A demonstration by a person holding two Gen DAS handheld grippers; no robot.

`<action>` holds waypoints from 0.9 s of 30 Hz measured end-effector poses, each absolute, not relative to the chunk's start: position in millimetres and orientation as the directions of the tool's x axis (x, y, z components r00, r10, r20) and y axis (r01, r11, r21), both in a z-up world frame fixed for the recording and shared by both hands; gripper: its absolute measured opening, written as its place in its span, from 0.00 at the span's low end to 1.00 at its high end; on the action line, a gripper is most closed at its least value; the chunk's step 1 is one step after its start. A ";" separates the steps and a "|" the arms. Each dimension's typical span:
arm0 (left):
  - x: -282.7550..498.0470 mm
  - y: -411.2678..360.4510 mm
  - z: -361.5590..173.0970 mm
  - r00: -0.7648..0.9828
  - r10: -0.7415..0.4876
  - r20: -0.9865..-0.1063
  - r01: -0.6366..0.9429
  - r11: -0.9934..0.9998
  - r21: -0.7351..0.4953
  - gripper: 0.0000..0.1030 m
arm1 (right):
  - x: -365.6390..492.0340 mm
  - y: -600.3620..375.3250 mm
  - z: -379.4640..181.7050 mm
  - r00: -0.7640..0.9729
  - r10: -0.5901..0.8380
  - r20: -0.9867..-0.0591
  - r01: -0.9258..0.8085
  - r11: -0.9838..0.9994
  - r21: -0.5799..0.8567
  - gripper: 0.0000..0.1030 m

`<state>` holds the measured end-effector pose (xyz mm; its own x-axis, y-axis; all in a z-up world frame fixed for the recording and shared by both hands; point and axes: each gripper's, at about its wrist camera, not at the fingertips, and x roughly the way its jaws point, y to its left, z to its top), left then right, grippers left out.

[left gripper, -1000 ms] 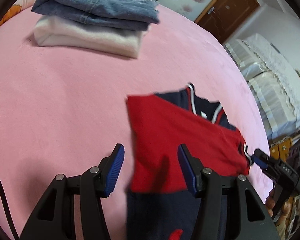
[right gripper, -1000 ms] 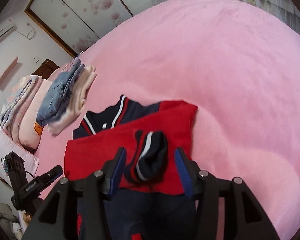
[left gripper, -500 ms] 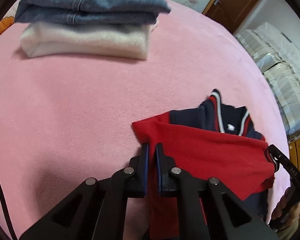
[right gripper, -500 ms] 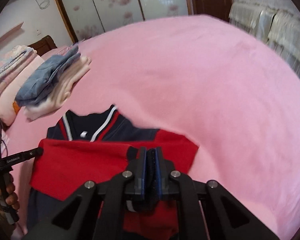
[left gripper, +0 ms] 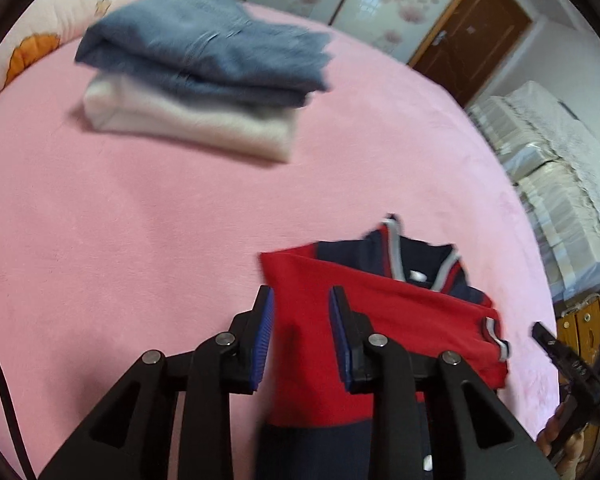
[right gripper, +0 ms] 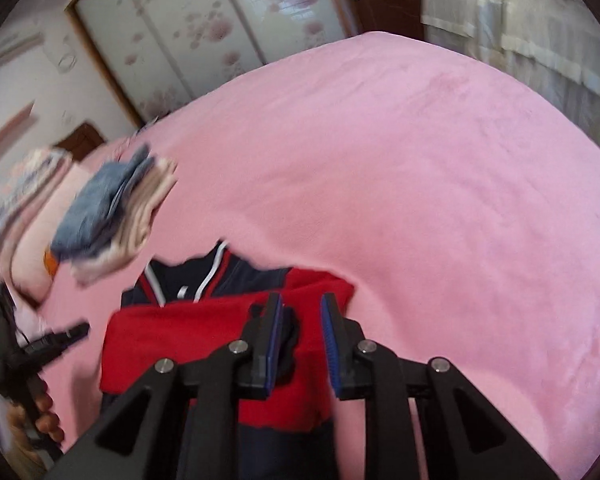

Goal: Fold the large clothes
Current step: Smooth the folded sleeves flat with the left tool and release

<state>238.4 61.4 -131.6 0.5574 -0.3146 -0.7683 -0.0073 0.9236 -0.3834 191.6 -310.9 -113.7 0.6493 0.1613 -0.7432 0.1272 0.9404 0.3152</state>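
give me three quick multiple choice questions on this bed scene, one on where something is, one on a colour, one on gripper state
1. Where do the folded blue jeans lie?
A. on the cream folded garment
B. under the red and navy jacket
C. on the floor

2. What colour is the bedspread?
A. green
B. pink
C. grey

3. How are the left gripper and right gripper set?
A. both shut on cloth
B. only one open
C. both open

Answers:
1. A, the jeans sit on top of the cream garment, apart from the jacket.
2. B, pink fabric covers the bed in both views.
3. C, a clear gap shows between each pair of fingers.
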 end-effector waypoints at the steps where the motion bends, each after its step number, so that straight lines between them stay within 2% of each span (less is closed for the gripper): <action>1: 233.7 50.4 -129.1 0.558 -0.330 -0.761 0.021 0.923 -0.385 0.25 | 190.9 -297.3 -113.4 0.644 0.175 -0.745 0.097 0.947 0.306 0.19; 6: 223.0 1.2 -145.2 0.488 -0.359 -0.795 0.102 0.929 -0.356 0.25 | 191.1 -231.9 -122.8 0.635 0.216 -0.742 -0.034 0.967 0.253 0.19; 8: 221.3 -4.0 -160.0 0.452 -0.336 -0.827 0.103 0.940 -0.326 0.25 | 196.5 -213.5 -132.5 0.619 0.214 -0.755 -0.054 0.972 0.231 0.18; 9: 222.7 -6.0 -171.3 0.440 -0.279 -0.853 0.085 0.959 -0.270 0.25 | 199.5 -208.6 -140.3 0.609 0.198 -0.768 -0.049 0.976 0.213 0.18; 10: 221.9 -3.9 -178.8 0.437 -0.252 -0.864 0.071 0.967 -0.246 0.25 | 199.6 -208.4 -143.7 0.607 0.175 -0.775 -0.038 0.981 0.192 0.14; 11: 221.8 -0.4 -183.5 0.435 -0.259 -0.863 0.069 0.964 -0.255 0.24 | 200.6 -209.8 -149.2 0.607 0.121 -0.786 -0.011 0.990 0.143 0.01; 12: 221.9 7.3 -188.2 0.428 -0.301 -0.852 0.069 0.951 -0.301 0.23 | 200.9 -215.8 -154.8 0.603 0.064 -0.795 0.022 0.995 0.097 0.00; 15: 222.4 13.3 -189.1 0.421 -0.335 -0.843 0.082 0.940 -0.332 0.20 | 194.0 -246.8 -168.8 0.568 0.109 -0.816 0.050 0.985 0.167 0.00; 19: 221.8 10.1 -188.3 0.423 -0.329 -0.844 0.098 0.943 -0.318 0.20 | 180.6 -249.0 -161.6 0.588 0.121 -0.800 0.033 0.984 0.173 0.00; 23: 222.4 5.7 -183.5 0.421 -0.327 -0.846 0.107 0.944 -0.312 0.20 | 179.4 -250.7 -158.7 0.590 0.175 -0.788 0.050 0.966 0.252 0.00; 27: 218.8 3.6 -175.4 0.408 -0.302 -0.861 0.107 0.953 -0.284 0.26 | 170.7 -252.3 -142.7 0.604 0.182 -0.776 0.054 0.962 0.267 0.03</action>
